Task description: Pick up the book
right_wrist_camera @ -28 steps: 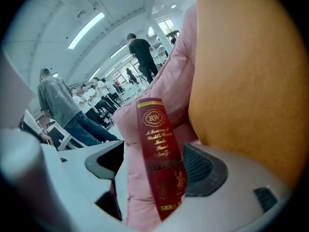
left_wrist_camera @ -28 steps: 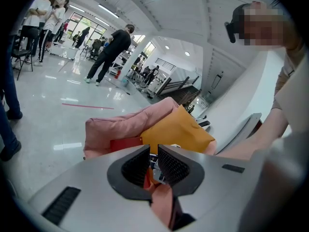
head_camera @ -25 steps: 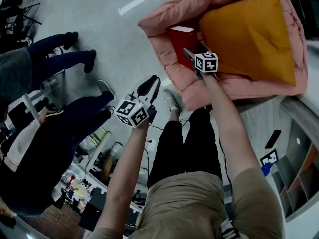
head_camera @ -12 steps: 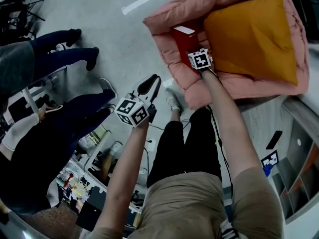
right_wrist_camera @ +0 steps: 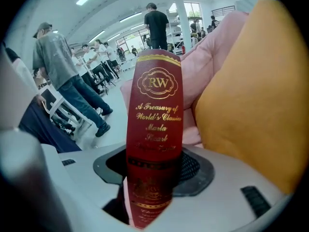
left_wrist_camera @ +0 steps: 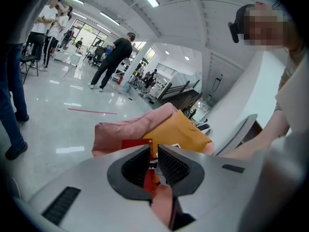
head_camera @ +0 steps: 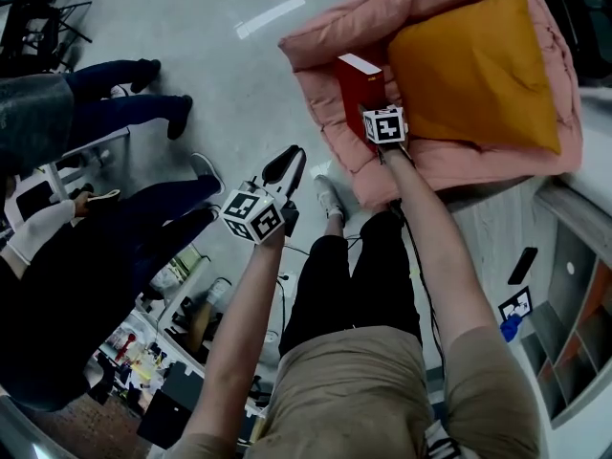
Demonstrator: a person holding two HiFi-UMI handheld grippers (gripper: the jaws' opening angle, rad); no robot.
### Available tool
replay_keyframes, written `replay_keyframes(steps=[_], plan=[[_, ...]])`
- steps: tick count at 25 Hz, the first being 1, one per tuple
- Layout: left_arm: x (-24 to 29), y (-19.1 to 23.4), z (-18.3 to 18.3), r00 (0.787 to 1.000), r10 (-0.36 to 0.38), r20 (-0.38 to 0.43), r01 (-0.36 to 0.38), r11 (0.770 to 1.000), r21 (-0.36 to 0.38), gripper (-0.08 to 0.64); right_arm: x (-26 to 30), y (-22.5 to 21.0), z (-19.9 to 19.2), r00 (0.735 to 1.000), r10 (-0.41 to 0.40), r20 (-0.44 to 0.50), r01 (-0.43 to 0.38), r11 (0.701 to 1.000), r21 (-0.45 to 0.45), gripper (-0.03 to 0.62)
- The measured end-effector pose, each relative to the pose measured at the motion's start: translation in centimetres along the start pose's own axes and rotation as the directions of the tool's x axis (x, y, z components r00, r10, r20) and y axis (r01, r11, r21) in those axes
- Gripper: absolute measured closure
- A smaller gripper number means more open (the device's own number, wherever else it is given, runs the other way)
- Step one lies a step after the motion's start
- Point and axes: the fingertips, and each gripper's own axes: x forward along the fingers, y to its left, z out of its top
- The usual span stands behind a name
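A dark red hardback book (head_camera: pixel 360 82) with gold lettering on its spine (right_wrist_camera: pixel 157 115) stands upright against the left arm of a pink padded armchair (head_camera: pixel 330 127), beside an orange cushion (head_camera: pixel 473 65). My right gripper (head_camera: pixel 371 103) has just been closing and its jaws now press on the book's lower spine (right_wrist_camera: pixel 155 178). My left gripper (head_camera: pixel 290 163) hangs over the floor to the left of the chair, shut with nothing between its pads (left_wrist_camera: pixel 153 161). In the left gripper view the book (left_wrist_camera: pixel 136 143) shows just beyond the jaws.
The pink chair (left_wrist_camera: pixel 130 129) and orange cushion (right_wrist_camera: pixel 251 105) fill the top right. People sit and stand on the grey floor to the left (head_camera: pixel 105 113). My own legs (head_camera: pixel 354 275) are below the chair. Shelving (head_camera: pixel 574 333) stands at the lower right.
My right gripper went from open beside the book to shut on its spine. The book now stands a little higher and more upright. The left gripper has barely shifted.
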Motion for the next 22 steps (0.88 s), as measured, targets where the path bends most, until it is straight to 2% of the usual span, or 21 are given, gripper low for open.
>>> replay_keyframes(steps=[7,14,19,22], plan=[[-3.0,-1.6,0.9,0.999,-0.016,0.043,0.016,1.000,-0.008,0.522,-6.6,2.5,1.1,0.996,0.049,0.080,-0.054,0.997,0.062,0.348],[-6.5,-3.9,3.7,0.994,-0.042,0.097,0.041,0.999,0.012,0.522,-13.9,5.2,4.0,0.980,0.104,0.170,-0.122,0.987,0.101,0.348],[-9.8,-6.0,5.6,0.990,-0.057,0.131,0.056,0.998,0.016,0.522,-20.6,7.9,6.0,0.949,0.170,0.266,-0.217,0.963,0.158,0.348],[-11.7,-7.3,6.9,0.983,-0.073,0.167,0.071,0.997,0.016,0.522,-25.1,9.7,7.8,0.917,0.217,0.335,-0.280,0.948,0.153,0.348]])
